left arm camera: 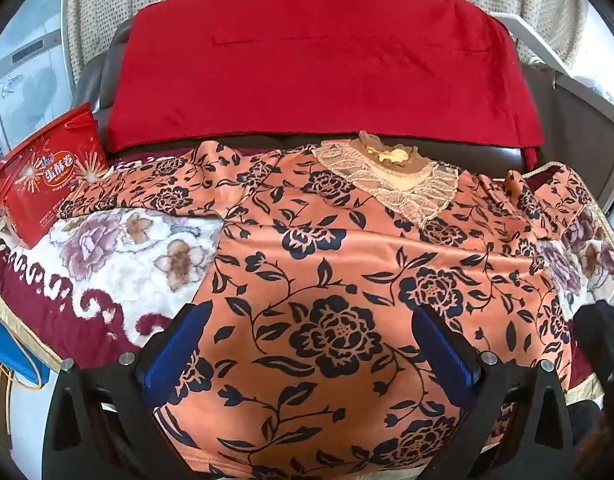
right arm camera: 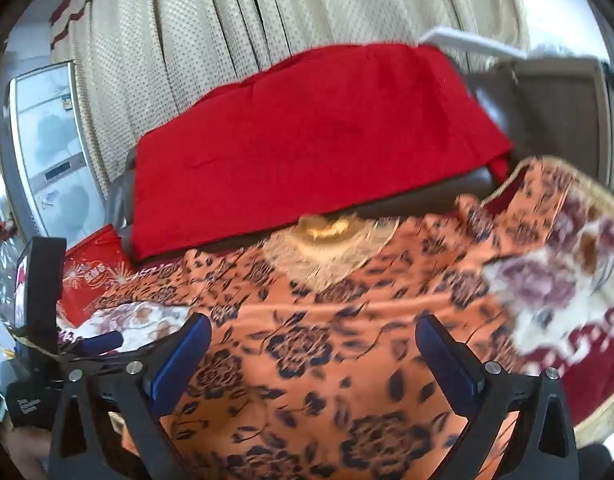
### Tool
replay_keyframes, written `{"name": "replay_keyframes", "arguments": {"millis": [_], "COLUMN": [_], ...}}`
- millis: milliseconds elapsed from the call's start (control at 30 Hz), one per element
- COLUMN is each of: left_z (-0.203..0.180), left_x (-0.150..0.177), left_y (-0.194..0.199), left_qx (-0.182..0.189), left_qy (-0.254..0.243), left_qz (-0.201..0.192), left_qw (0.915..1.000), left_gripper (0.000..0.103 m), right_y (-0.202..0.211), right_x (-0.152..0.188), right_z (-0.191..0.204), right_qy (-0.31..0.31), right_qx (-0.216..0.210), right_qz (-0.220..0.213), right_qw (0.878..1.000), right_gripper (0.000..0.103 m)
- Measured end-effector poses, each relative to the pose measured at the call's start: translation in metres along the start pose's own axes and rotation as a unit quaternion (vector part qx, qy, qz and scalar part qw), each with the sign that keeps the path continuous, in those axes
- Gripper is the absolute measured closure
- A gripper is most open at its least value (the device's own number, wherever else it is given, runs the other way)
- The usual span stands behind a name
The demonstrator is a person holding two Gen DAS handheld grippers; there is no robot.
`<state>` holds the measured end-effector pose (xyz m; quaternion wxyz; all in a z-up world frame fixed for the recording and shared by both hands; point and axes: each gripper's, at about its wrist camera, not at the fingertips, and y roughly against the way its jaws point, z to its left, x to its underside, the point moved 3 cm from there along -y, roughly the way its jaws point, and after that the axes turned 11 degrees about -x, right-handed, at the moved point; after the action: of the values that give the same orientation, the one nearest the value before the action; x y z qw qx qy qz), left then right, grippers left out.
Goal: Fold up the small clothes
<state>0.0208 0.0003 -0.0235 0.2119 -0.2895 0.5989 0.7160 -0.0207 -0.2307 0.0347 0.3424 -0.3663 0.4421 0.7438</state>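
An orange top with a dark floral print [left arm camera: 327,288] lies spread flat on a flowered blanket, its cream lace collar [left arm camera: 391,176] at the far side. It also shows in the right wrist view [right arm camera: 327,340], blurred. My left gripper [left arm camera: 311,320] is open above the lower part of the top, blue pads wide apart, holding nothing. My right gripper [right arm camera: 313,332] is open above the same top, also empty. The left gripper's body [right arm camera: 43,304] shows at the left of the right wrist view; the right gripper's body [left arm camera: 599,340] shows at the right edge of the left wrist view.
The white and maroon flowered blanket [left arm camera: 119,264] covers the seat. A red cloth [left arm camera: 319,64] drapes over the dark sofa back. A red snack box [left arm camera: 47,188] stands at the left. A beige curtain [right arm camera: 267,12] hangs behind, and a white appliance [right arm camera: 51,152] stands far left.
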Motion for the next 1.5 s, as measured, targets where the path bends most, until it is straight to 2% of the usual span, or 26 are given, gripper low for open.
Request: {"name": "replay_keyframes", "arguments": {"millis": [200, 367, 533, 1033, 1167, 1500], "left_z": [0.0, 0.003, 0.004, 0.006, 0.007, 0.009], "left_x": [0.003, 0.003, 0.002, 0.012, 0.014, 0.016], "left_y": [0.0, -0.001, -0.005, -0.007, -0.007, -0.01], "left_qx": [0.001, 0.005, 0.004, -0.03, -0.028, -0.021], "left_qy": [-0.004, -0.007, 0.003, -0.017, -0.016, -0.011], "left_qz": [0.002, 0.015, 0.011, 0.008, 0.001, 0.014], "left_qw": [1.0, 0.9999, 0.9999, 0.9994, 0.9995, 0.9996], "left_gripper": [0.0, 0.0, 0.0, 0.0, 0.0, 0.0], "right_y": [-0.015, -0.013, -0.017, -0.017, -0.019, -0.019], "right_x": [0.013, 0.011, 0.011, 0.012, 0.014, 0.011], "right_z": [-0.007, -0.015, -0.025, -0.024, -0.024, -0.023], "right_qy": [-0.015, -0.021, -0.017, -0.012, -0.014, -0.009], "right_qx": [0.018, 0.047, 0.074, 0.077, 0.077, 0.077], "right_qz": [0.032, 0.036, 0.045, 0.047, 0.051, 0.05], "right_qw": [0.999, 0.998, 0.996, 0.996, 0.996, 0.996], "right_gripper": [0.0, 0.0, 0.0, 0.0, 0.0, 0.0]}}
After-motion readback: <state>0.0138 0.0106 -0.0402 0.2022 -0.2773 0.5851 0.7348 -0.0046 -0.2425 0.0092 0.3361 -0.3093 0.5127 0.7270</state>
